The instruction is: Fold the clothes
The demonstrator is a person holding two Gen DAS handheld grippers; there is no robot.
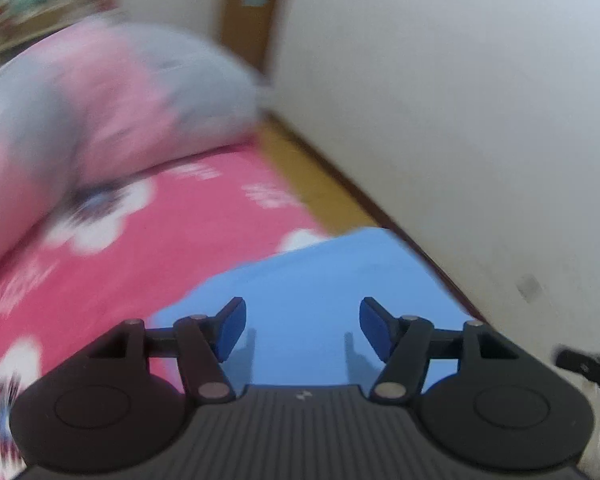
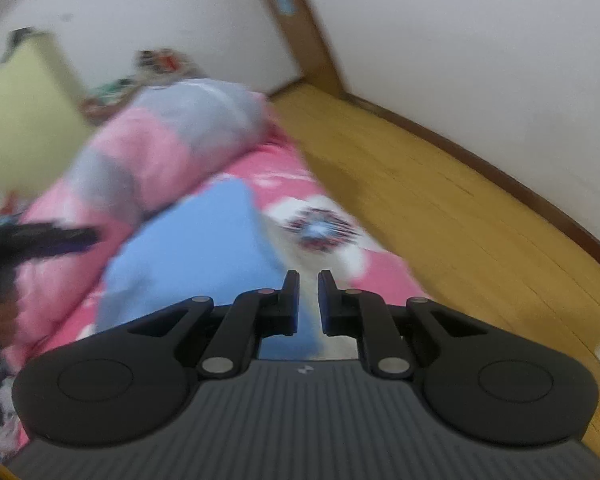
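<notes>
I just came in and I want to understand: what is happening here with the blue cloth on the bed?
A person is folding clothes with a gripper in each hand. A blue cloth lies on the pink flowered bed cover, beside a pink and grey quilt. The left gripper is above the blue cloth with its jaws open and nothing between them. The right gripper is almost closed and appears to hold nothing. Both pictures are blurred.

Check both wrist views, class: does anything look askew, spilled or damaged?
Nothing stands out. The blue garment lies flat on the pink flowered bedcover, and the pink and grey quilt is merely bundled behind it.
</notes>
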